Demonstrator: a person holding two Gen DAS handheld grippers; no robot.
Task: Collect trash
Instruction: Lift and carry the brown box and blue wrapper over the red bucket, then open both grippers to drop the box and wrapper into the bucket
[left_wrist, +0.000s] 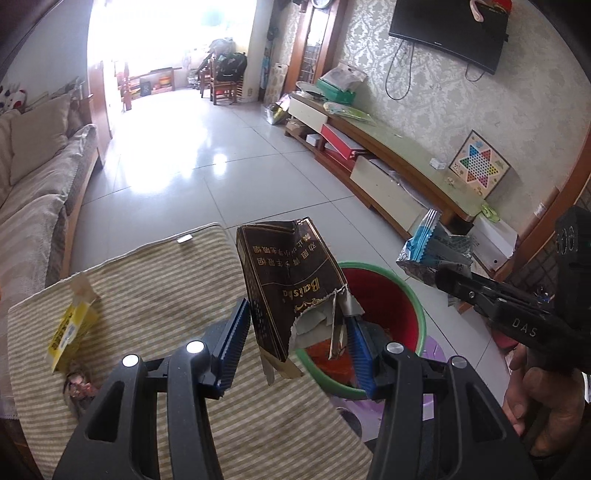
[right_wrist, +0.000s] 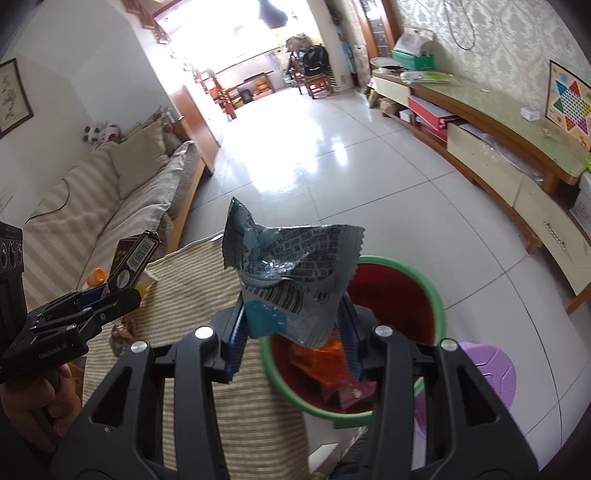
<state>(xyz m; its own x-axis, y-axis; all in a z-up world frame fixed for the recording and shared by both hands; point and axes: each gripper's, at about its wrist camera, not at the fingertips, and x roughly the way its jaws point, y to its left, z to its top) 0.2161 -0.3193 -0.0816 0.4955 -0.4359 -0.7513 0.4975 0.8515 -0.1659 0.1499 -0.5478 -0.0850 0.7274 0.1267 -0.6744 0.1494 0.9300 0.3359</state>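
Torn carton (left_wrist: 291, 291) and wrapper (right_wrist: 291, 273) pinched in left tongs (left_wrist: 295, 341), right tongs (right_wrist: 295, 332), above bin rim (right_wrist: 437, 295).

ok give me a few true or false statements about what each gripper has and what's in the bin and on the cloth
1. The left gripper holds a torn brown cigarette pack. True.
2. The right gripper is empty. False: it grips a crumpled grey and blue wrapper.
3. The red bin has a green rim. True.
4. The bin is empty. False: orange and pink packets lie inside it.
5. A yellow box lies on the striped cloth. True.
6. The bin stands on the sofa. False: it sits on the floor beside the striped cloth.
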